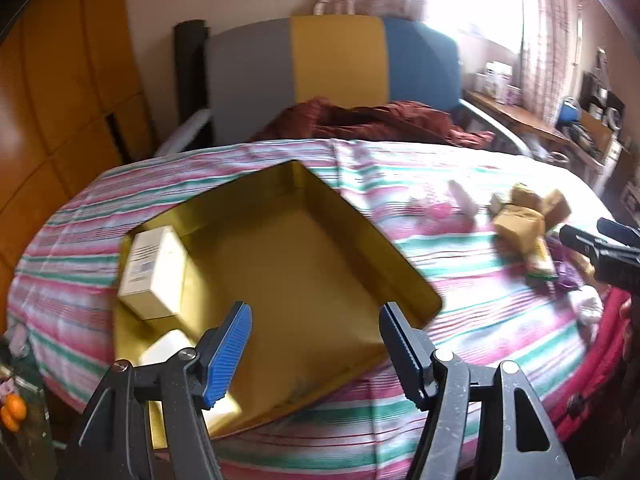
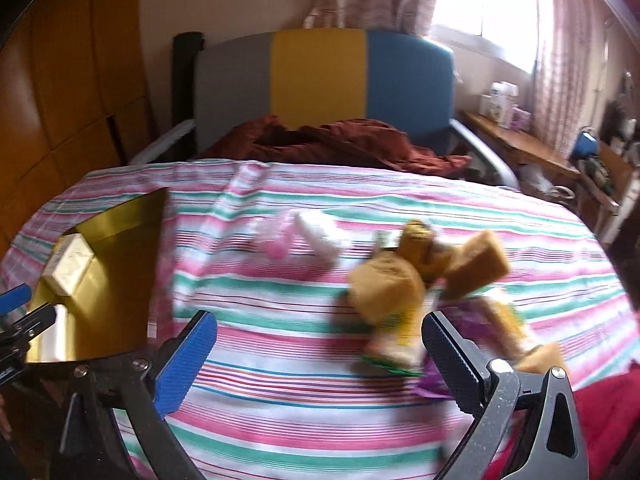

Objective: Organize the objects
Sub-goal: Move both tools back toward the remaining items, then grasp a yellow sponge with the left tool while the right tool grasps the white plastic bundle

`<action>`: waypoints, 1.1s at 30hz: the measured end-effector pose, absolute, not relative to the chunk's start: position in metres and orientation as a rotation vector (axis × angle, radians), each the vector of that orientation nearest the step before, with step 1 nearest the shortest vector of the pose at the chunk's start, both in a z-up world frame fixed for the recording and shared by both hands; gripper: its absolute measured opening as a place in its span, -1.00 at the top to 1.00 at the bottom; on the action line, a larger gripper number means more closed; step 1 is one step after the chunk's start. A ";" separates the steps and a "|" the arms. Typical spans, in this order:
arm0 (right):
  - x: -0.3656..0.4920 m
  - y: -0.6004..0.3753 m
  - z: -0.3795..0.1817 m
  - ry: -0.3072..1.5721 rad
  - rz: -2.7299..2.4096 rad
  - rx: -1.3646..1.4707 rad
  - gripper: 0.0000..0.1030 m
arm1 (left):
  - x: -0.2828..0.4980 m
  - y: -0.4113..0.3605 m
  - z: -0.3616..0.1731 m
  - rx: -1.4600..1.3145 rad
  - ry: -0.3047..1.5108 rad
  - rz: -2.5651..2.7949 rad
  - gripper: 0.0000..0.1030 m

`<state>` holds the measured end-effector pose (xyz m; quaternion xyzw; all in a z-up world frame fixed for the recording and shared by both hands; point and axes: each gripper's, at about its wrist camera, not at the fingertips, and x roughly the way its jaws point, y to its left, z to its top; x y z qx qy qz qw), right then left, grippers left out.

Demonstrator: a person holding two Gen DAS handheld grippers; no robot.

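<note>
A gold tin box [image 1: 312, 208] lies open on the striped cloth, with a cream carton [image 1: 154, 272] and a white item [image 1: 166, 350] at its left side. My left gripper [image 1: 316, 344] is open and empty over the box's near edge. The box also shows in the right wrist view [image 2: 120, 248]. A blurred pile of brown and yellow snack packets [image 2: 404, 280] lies to the right, with a pink and white item [image 2: 296, 236] beside it. My right gripper [image 2: 320, 352] is open and empty just in front of the pile. The pile shows in the left wrist view [image 1: 520, 220].
The striped cloth [image 2: 280, 400] covers the table. A chair with a grey, yellow and blue back [image 2: 320, 76] holds a dark red cloth [image 2: 340, 140]. A wooden wardrobe [image 1: 60, 100] stands left. A cluttered desk [image 1: 540, 120] stands right. Red fabric [image 2: 608, 412] lies at the right edge.
</note>
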<state>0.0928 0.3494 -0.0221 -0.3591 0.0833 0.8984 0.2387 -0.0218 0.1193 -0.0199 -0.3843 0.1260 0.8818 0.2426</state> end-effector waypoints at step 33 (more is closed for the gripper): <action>0.201 0.460 -0.026 0.338 2.265 -0.989 -1.00 | -0.075 0.377 -0.073 -1.494 -0.067 1.654 -0.67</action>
